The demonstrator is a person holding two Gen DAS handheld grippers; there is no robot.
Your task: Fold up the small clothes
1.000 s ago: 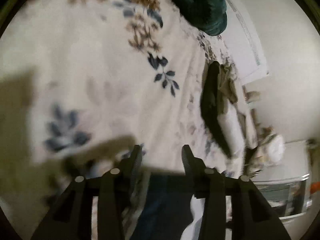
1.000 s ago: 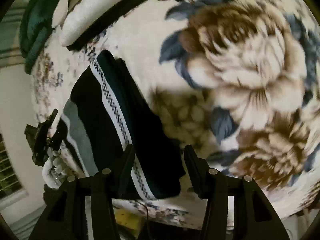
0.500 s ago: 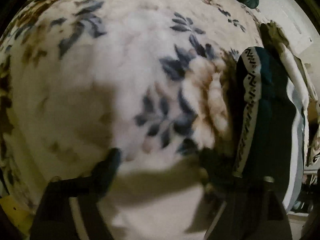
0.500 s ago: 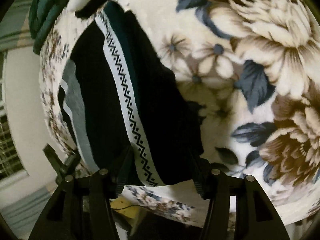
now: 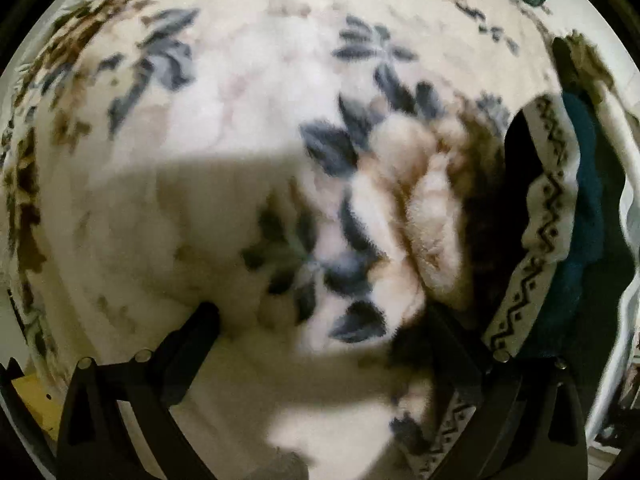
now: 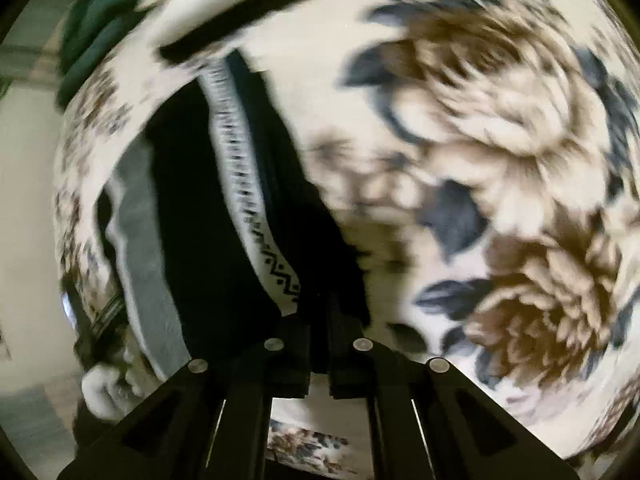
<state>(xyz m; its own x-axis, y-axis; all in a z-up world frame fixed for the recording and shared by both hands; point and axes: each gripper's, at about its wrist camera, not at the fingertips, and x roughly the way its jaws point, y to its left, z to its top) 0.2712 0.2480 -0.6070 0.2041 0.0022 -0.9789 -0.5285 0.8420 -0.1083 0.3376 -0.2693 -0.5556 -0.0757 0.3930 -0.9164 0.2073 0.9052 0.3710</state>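
A small dark garment (image 6: 208, 248) with a white zigzag band (image 6: 248, 200) and a grey panel lies on a floral fleece blanket (image 6: 500, 128). My right gripper (image 6: 318, 320) is shut on the garment's near edge. In the left wrist view the same garment (image 5: 580, 216) lies at the right, its zigzag band (image 5: 548, 184) rumpled. My left gripper (image 5: 324, 320) is wide open just above the blanket, its right finger (image 5: 452, 344) close to the garment's edge, with nothing between the fingers.
A dark green cushion (image 6: 92, 20) and white folded cloth (image 6: 224, 12) lie at the blanket's far side. A gloved hand with the other gripper (image 6: 104, 360) shows at the lower left of the right wrist view. The blanket's edge and floor lie below.
My right gripper has closed on the garment's edge. My left gripper has opened wide and come down close to the blanket beside the garment.
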